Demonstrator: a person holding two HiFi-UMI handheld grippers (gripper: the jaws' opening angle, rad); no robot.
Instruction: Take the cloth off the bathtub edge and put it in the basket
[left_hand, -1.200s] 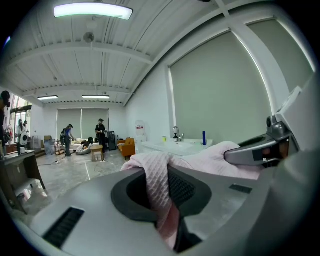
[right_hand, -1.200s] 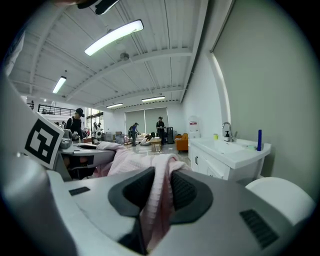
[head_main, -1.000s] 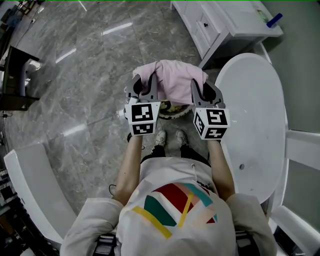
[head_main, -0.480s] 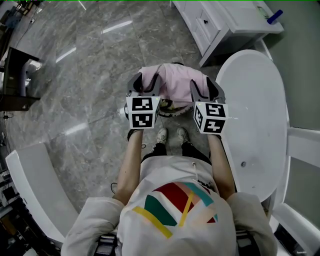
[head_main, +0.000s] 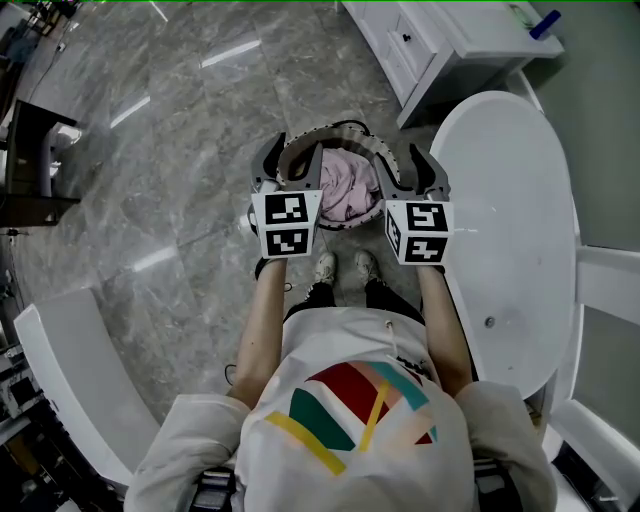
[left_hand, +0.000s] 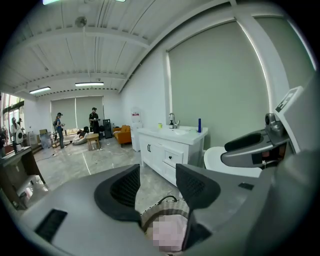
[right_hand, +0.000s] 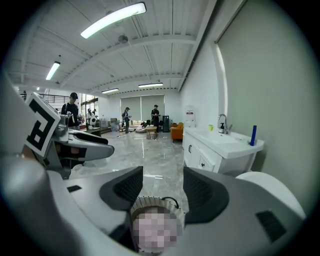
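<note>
On the left, the left gripper (head_main: 293, 160) hung over the near left rim of the basket (head_main: 320, 135). Its jaws were spreading apart with nothing between them. The pink cloth (head_main: 347, 190) lay bunched inside the basket on the floor (head_main: 180, 150), just ahead of the person's shoes (head_main: 340, 272), and neither gripper touched it. On the right, the right gripper (head_main: 412, 165) mirrored the left over the opposite rim, its jaws also opening and empty. The two flanked the basket at about the same height, probably because each had carried one side of the cloth so that it would drop in the middle. Further right, the white bathtub (head_main: 510, 220) stood with no cloth on the part of its edge that showed, so the task looked all but finished.

Only the head view showed this layout from above: the cloth inside the rim, both grippers side by side, and the tub close at the right. The two gripper views showed what it could not. They gave a straight look at the gap between each pair of pads. They also showed the room beyond, with a white sink cabinet (left_hand: 172, 145), a tap and a blue bottle (right_hand: 253, 135), and several people (right_hand: 125, 120) standing well apart at the far end.
</note>
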